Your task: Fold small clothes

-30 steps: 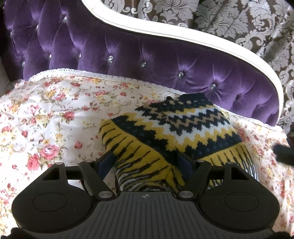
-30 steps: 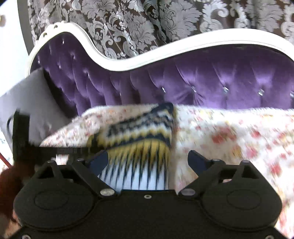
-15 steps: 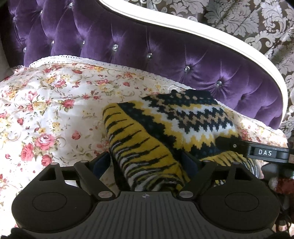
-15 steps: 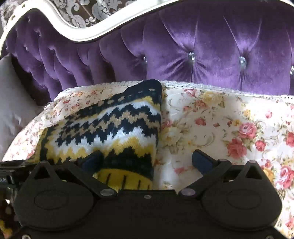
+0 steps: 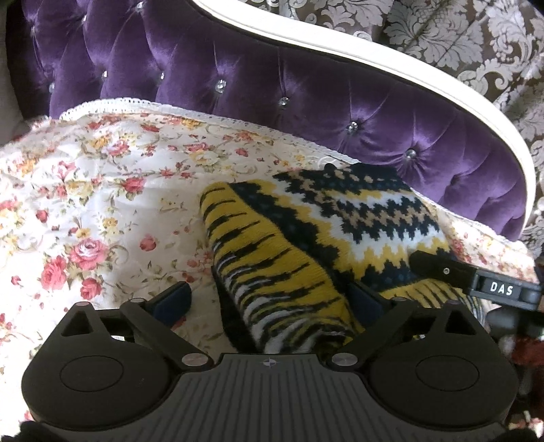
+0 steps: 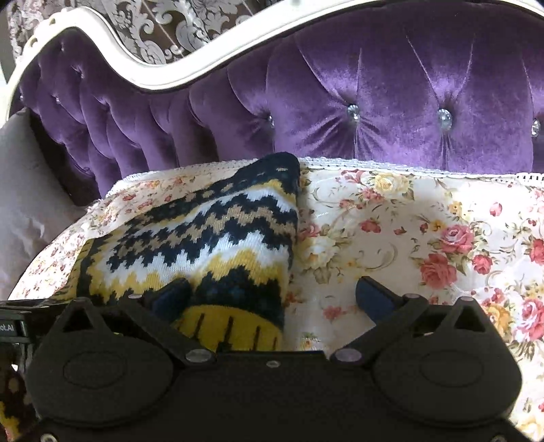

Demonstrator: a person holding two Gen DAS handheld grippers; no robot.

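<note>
A small knitted sweater (image 5: 306, 244) in yellow, navy and white zigzags lies folded on the floral bedspread (image 5: 102, 210) near the headboard. My left gripper (image 5: 268, 299) is open, its jaws standing either side of the sweater's striped near fold. My right gripper (image 6: 272, 299) is open over the sweater's (image 6: 210, 244) right edge, its left fingertip (image 6: 170, 299) resting on the knit. The right gripper's finger (image 5: 469, 275) shows at the right of the left wrist view, lying on the sweater.
A purple tufted velvet headboard (image 6: 374, 102) with a white frame (image 5: 374, 57) stands right behind the sweater. Patterned curtain (image 5: 459, 30) hangs behind it. A grey pillow (image 6: 30, 190) lies at the left of the right wrist view.
My right gripper has moved forward and down onto the sweater, its finger coming into the left wrist view. My left gripper has shifted slightly closer; the sweater has stayed in place.
</note>
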